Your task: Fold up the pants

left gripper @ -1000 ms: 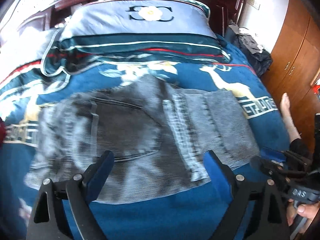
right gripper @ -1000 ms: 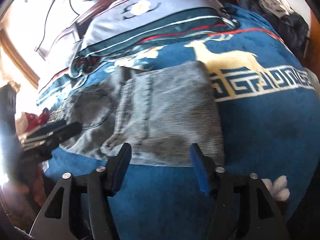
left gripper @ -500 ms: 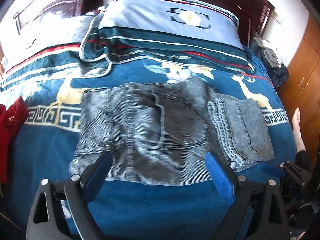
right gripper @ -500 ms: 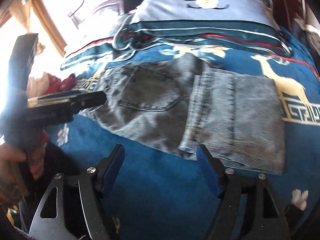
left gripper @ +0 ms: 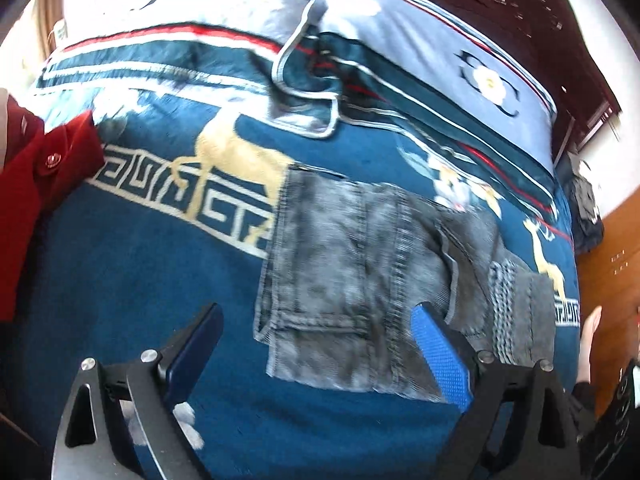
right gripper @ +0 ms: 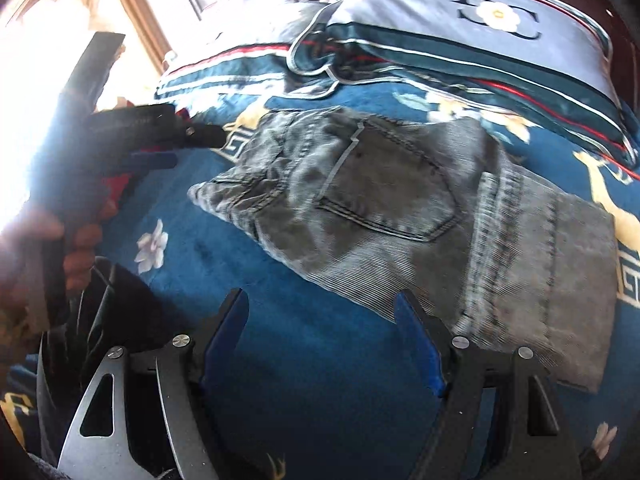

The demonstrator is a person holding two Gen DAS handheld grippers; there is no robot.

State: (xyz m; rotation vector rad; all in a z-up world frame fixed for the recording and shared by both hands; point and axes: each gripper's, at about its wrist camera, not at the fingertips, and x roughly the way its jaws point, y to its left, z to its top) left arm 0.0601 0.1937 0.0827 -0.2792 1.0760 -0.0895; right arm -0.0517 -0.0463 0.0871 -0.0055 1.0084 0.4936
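Both views swung left — pants (left gripper: 372,280) flat.

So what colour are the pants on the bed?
Washed grey denim pants, clearest in the right wrist view.

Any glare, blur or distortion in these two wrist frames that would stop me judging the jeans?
Left wrist view: fisheye bends the blue deer-pattern blanket; window light blows out the top left; mild motion blur, but the folded grey jeans stay readable. Right wrist view: strong glare washes out the left edge around the left tool; jeans slightly smeared, seams still visible.
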